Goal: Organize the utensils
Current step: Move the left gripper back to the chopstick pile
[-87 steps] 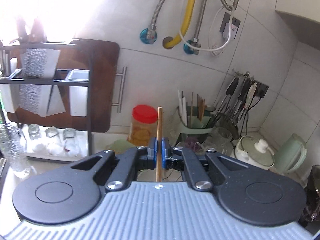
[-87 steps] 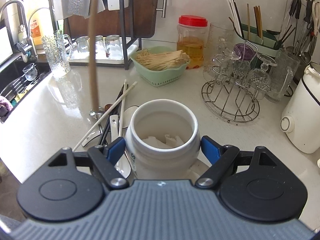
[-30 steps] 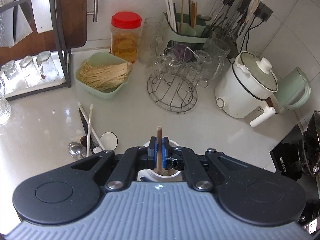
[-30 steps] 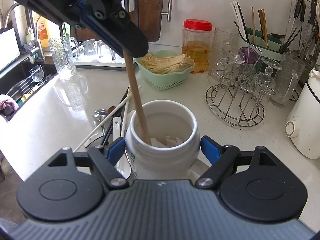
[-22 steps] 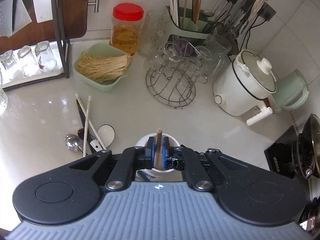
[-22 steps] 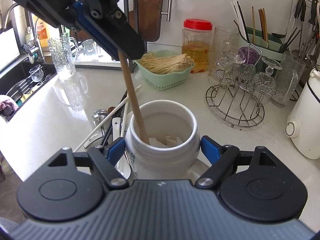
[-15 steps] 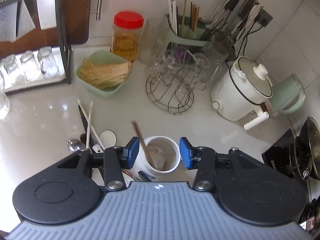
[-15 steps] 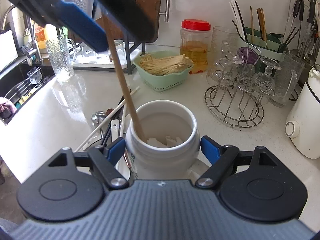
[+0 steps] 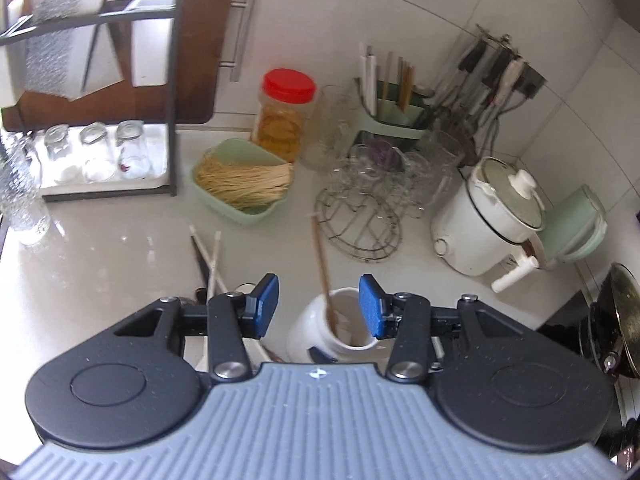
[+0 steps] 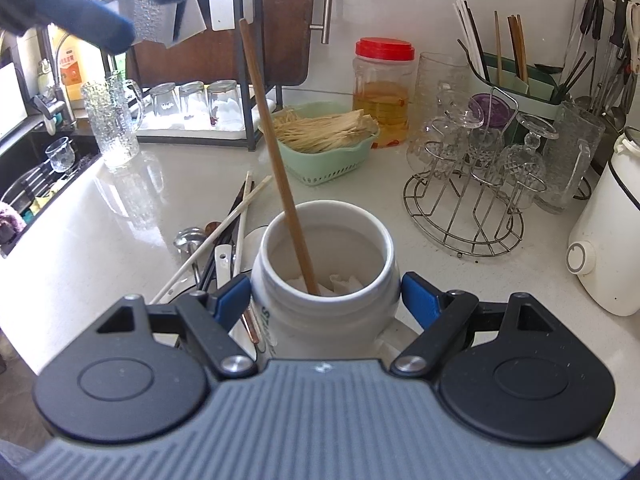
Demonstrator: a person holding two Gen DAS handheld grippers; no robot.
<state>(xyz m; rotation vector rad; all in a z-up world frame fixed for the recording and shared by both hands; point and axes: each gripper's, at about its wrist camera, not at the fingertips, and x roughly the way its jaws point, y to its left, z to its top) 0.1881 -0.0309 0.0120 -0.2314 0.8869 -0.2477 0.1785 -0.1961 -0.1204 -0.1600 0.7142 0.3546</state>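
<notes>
My right gripper (image 10: 326, 296) is shut on a white ceramic jar (image 10: 324, 304), its blue pads pressed against both sides. A long wooden chopstick (image 10: 276, 160) stands tilted in the jar, leaning on the rim, with nothing holding it. My left gripper (image 9: 318, 306) is open above the jar (image 9: 312, 328), and the chopstick (image 9: 322, 264) stands free between its pads. Its blurred blue finger (image 10: 80, 24) shows at the top left of the right wrist view. Loose chopsticks and spoons (image 10: 224, 232) lie in a pile left of the jar.
Behind the jar stand a green basket of thin sticks (image 10: 324, 136), a red-lidded jar (image 10: 382, 92), a wire rack of glasses (image 10: 468, 200) and a green utensil holder (image 10: 516, 76). A white cooker (image 10: 608, 240) is on the right. A glass pitcher (image 10: 116, 124) and the sink (image 10: 36, 184) are left.
The left gripper lowered the chopstick into the jar, opened and let it go, then rose and drew back. The chopstick now leans in the jar. The right gripper kept still.
</notes>
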